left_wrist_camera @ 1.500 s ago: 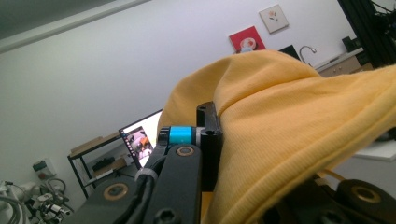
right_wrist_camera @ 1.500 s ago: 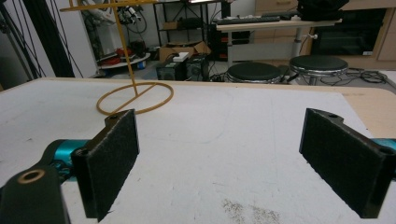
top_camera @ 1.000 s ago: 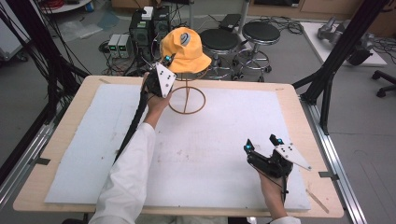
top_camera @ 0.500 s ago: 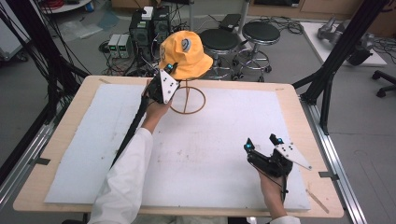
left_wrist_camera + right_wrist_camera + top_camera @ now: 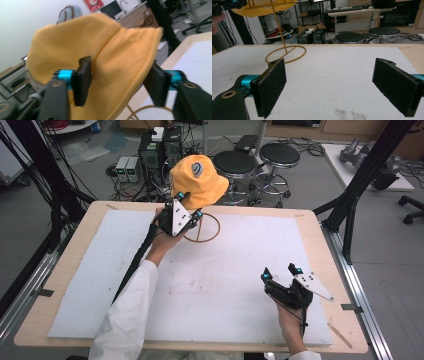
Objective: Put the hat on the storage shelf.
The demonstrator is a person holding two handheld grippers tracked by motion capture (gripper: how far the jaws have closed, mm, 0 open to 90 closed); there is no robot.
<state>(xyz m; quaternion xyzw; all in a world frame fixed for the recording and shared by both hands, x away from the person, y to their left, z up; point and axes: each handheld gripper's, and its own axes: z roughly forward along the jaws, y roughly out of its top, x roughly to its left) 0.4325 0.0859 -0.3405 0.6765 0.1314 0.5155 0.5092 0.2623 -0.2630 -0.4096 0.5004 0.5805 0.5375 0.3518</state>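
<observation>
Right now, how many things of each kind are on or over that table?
Hats: 1, yellow hat
Wire stands: 1, stand
White mats: 1, mat
Hand-held grippers: 2, left gripper with its jaws apart at the hat's brim, and right gripper open
Total: 5

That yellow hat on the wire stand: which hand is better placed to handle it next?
Left. The left gripper is right at the yellow hat, its jaws just opened around the brim; the right gripper rests far off, open.
</observation>
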